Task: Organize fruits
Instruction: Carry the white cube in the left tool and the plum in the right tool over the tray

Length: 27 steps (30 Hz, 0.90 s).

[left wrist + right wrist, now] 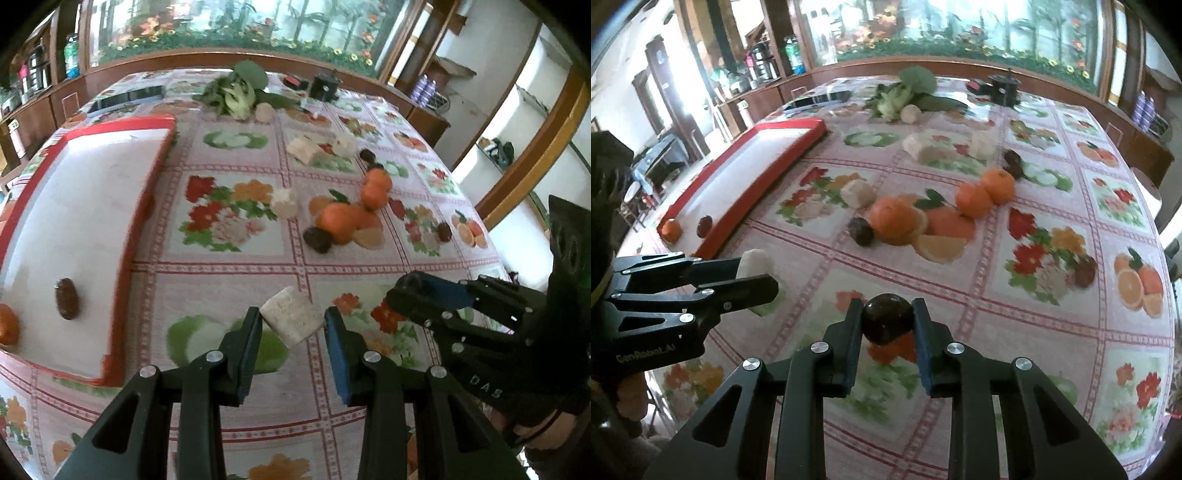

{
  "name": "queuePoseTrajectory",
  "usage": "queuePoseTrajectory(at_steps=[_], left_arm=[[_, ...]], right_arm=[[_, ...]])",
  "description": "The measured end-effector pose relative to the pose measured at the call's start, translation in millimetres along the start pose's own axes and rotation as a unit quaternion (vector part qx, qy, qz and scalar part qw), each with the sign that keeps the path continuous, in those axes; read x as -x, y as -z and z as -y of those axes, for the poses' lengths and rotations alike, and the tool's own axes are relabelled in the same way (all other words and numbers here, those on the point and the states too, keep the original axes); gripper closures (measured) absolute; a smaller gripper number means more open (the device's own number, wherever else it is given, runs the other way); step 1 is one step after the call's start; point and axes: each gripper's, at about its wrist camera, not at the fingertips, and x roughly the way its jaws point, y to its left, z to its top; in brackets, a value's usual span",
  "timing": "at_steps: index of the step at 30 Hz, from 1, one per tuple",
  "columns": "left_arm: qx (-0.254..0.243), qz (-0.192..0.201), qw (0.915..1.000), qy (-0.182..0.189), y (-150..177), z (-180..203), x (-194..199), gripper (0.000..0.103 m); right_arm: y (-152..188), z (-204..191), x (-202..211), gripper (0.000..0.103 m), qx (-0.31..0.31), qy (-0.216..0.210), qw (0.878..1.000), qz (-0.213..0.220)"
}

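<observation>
My left gripper (293,319) is shut on a pale whitish fruit chunk (291,315) and holds it above the tablecloth; it also shows in the right wrist view (755,275). My right gripper (887,315) is shut on a dark brown round fruit (887,317); it also shows in the left wrist view (406,291). A red-rimmed white tray (147,177) lies at the left and holds a dark brown fruit (66,298) and an orange (7,325). Three oranges (338,221) sit mid-table with dark fruits (317,239) and pale chunks (284,202) around them.
Leafy greens (236,92) and a black object (325,86) lie at the table's far end. More pale chunks (304,147) sit beyond the oranges. A dark fruit (1086,269) lies to the right. Wooden cabinets and shelves surround the table.
</observation>
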Motion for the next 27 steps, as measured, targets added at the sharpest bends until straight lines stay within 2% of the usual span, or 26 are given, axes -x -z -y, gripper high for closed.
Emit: queuePoseTrajectory(at_steps=[6, 12, 19, 27], left_arm=[[0.024, 0.022, 0.9994, -0.012, -6.7, -27.5, 17.8, 0.065], [0.058, 0.044, 0.9965, -0.041, -11.0, -70.9, 37.1, 0.065], [0.104, 0.056, 0.9881, -0.098, -13.8, -136.0, 52.8, 0.065], [0.138, 0.043, 0.9775, -0.153, -17.4, -192.5, 46.6, 0.065]], right_arm=[[-22.4, -35.9, -7.9, 0.078, 0.038, -0.017, 0.999, 0.005], [-45.8, -79.0, -21.6, 0.078, 0.084, -0.036, 0.996, 0.009], [-80.0, -128.2, -44.7, 0.077, 0.112, -0.068, 0.991, 0.016], [-104.3, -171.5, -84.9, 0.077, 0.129, -0.081, 0.988, 0.003]])
